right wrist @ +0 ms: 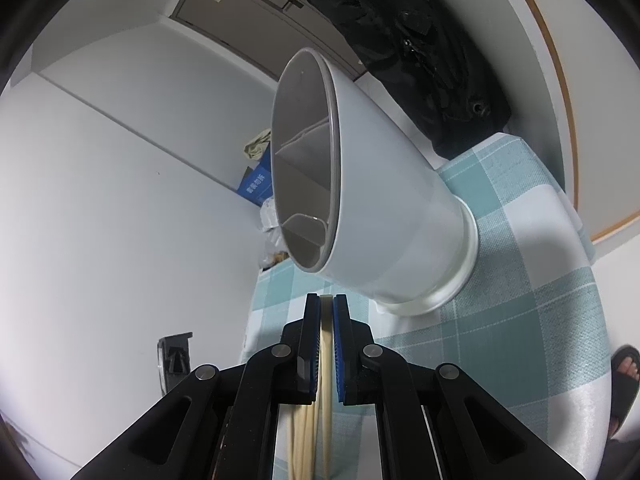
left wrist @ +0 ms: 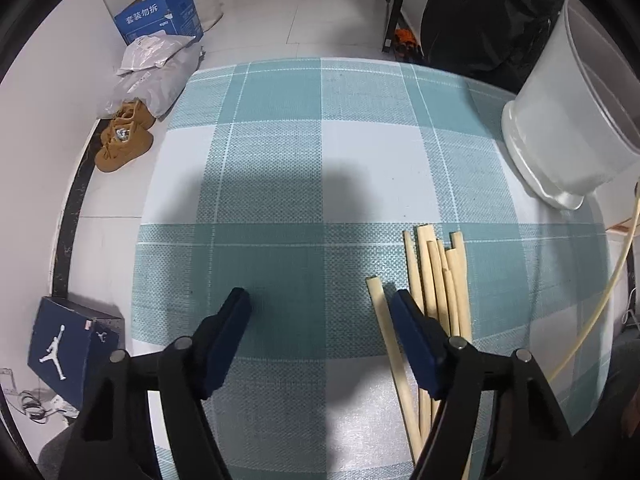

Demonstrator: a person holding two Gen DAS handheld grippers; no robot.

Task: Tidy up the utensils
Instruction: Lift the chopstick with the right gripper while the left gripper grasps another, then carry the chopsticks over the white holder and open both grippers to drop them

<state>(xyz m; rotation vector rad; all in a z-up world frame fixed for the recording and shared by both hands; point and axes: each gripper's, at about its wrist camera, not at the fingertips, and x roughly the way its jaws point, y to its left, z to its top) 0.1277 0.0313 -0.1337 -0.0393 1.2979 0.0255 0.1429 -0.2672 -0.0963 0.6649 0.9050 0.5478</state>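
Mid-step: right hand-held gripper (right wrist: 327,300) clenched on one chopstick (right wrist: 326,344) w/ white holder (right wrist: 384,200) just ahead, next tip it into a compartment; left hand-held gripper (left wrist: 320,300) released, chopstick pile (left wrist: 440,276) beside its right finger on desk (left wrist: 280,140).

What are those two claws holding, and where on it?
The right gripper pinches chopsticks near one end. The left gripper is open, holding nothing.

Domestic room, lived-in. A table with a checked cloth (left wrist: 280,160) stands on white floor tiles (left wrist: 280,12); brown shoes (left wrist: 124,140) at 10 o'clock, cardboard box (left wrist: 160,16) and stuffed bags (left wrist: 160,64) at 11 o'clock, shoebox (left wrist: 68,344) at 8 o'clock.
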